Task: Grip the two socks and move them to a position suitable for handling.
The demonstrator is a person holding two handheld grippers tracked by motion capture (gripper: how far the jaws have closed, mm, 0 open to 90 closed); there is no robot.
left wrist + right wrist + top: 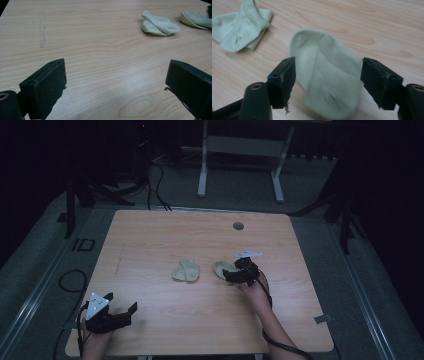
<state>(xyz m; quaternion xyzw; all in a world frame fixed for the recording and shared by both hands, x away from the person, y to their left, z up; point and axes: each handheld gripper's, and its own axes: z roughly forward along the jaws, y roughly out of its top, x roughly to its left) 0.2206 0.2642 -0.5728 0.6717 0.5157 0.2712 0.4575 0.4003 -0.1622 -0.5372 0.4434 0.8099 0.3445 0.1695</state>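
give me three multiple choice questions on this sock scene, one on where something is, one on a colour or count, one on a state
1. Where is the right gripper?
A. at the table's far left corner
B. over the sock nearer the person's right side
C. off the table on the floor

2. How many pale green socks lie on the table?
A. one
B. two
C. four

3. How do the left gripper's jaws stand?
A. open, with bare wood between them
B. shut on a sock
C. shut on a cable

Answers:
1. B, since the right gripper view has this sock lying between its two spread jaws.
2. B, as the high view shows this sock and a folded sock beside it near the table's middle.
3. A, because the left gripper view shows the jaws wide apart over bare table.
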